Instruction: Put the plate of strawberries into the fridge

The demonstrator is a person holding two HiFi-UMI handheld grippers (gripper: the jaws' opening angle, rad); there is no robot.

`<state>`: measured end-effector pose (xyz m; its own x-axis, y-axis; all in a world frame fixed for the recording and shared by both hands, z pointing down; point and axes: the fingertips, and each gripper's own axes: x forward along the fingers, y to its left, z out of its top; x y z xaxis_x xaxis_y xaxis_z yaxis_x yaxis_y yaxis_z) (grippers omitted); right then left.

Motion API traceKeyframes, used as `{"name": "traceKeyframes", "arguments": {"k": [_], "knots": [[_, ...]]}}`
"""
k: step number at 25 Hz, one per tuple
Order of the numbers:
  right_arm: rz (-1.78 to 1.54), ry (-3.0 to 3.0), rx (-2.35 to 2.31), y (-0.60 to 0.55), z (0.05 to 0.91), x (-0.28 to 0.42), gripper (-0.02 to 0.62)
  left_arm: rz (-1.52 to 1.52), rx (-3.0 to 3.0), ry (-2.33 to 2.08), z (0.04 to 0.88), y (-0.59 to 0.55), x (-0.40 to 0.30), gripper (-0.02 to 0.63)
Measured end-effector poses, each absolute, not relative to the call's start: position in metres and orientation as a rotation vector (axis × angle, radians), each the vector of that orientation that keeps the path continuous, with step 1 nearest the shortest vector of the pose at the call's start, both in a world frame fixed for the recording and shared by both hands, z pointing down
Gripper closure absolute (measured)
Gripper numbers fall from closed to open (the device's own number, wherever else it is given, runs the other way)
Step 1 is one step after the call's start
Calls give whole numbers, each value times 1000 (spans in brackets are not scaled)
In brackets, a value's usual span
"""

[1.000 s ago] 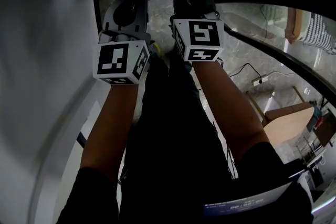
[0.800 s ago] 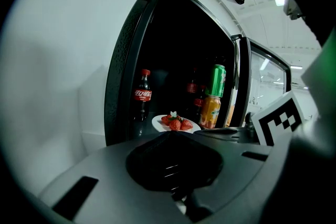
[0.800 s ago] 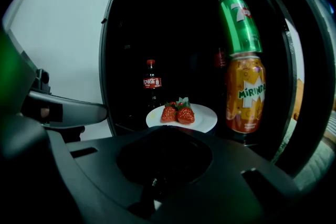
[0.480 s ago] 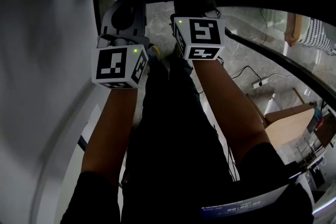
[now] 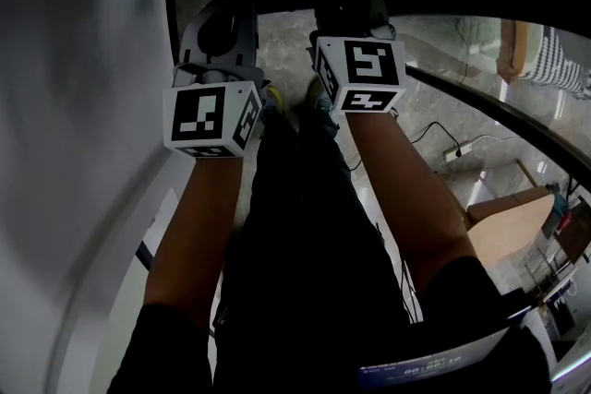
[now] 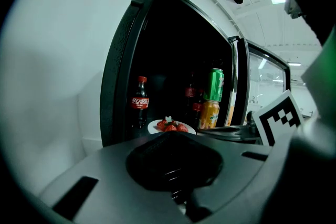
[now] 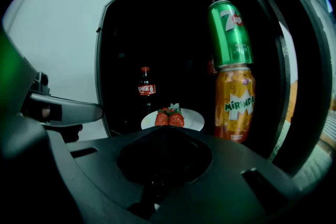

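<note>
Before the open fridge (image 6: 118, 76), forearms (image 5: 199, 226) outstretched, left gripper (image 6: 171, 140) and right gripper (image 7: 165, 135) closed, empty

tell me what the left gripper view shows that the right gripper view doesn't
Only the left gripper view shows the right gripper with its marker cube, at the right. Only the right gripper view shows the left gripper, poking in from the left edge. Both show the plate of strawberries inside the open fridge, a cola bottle to its left, and a green can stacked on an orange can to its right.
</note>
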<state>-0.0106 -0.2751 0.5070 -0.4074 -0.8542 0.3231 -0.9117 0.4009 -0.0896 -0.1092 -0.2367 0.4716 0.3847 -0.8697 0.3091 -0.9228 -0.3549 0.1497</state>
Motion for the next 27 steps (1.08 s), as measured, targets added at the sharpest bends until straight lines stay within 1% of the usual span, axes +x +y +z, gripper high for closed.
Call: {"name": "traceKeyframes", "arguments": {"k": [16,27], "knots": [[324,-2459,1596,-251,448,24,591,252,2409,-1633,433,-232,-90,604],[272,-2487,1576,-252,432,27,591,244,2414,-1667,420,-238,-84,604]]}}
